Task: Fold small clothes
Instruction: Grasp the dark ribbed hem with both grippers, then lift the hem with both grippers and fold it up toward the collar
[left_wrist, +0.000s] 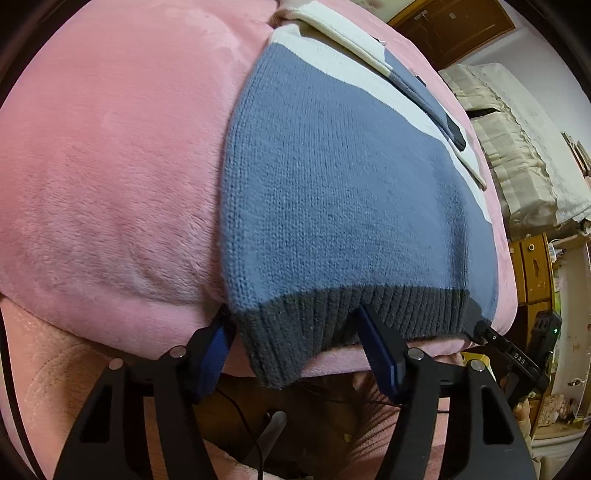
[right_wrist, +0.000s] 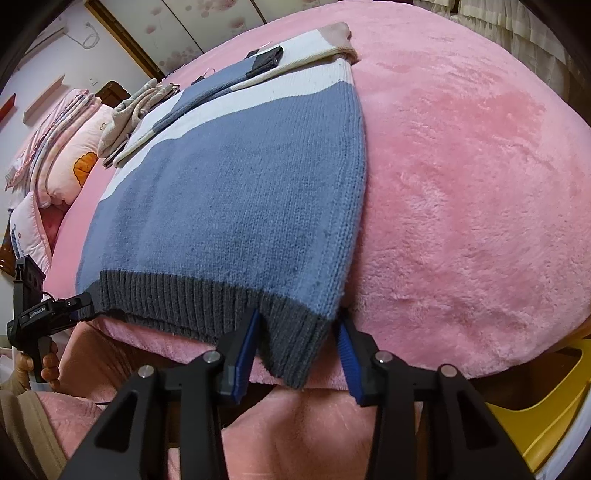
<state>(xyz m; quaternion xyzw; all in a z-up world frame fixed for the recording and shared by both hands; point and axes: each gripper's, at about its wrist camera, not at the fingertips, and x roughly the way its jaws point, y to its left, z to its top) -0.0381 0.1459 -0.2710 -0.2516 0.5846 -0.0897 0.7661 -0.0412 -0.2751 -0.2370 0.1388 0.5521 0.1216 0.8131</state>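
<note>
A small knitted sweater (left_wrist: 343, 192), blue with white bands and a dark grey ribbed hem, lies flat on a pink plush bed (left_wrist: 110, 166); a sleeve is folded over its back. My left gripper (left_wrist: 295, 332) is open, its fingers astride the hem's left corner (left_wrist: 280, 347), which hangs over the bed edge. In the right wrist view the sweater (right_wrist: 236, 192) fills the middle. My right gripper (right_wrist: 299, 332) is open, its fingers astride the hem's right corner (right_wrist: 295, 343). The left gripper also shows in the right wrist view (right_wrist: 55, 314) at the hem's other end.
Pillows and folded bedding (right_wrist: 62, 147) and a pile of light clothes (right_wrist: 136, 107) lie at the far left of the bed. A yellow plastic object (right_wrist: 535, 398) stands at the lower right. Wooden drawers (left_wrist: 532, 266) and covered furniture (left_wrist: 517, 147) stand beyond the bed.
</note>
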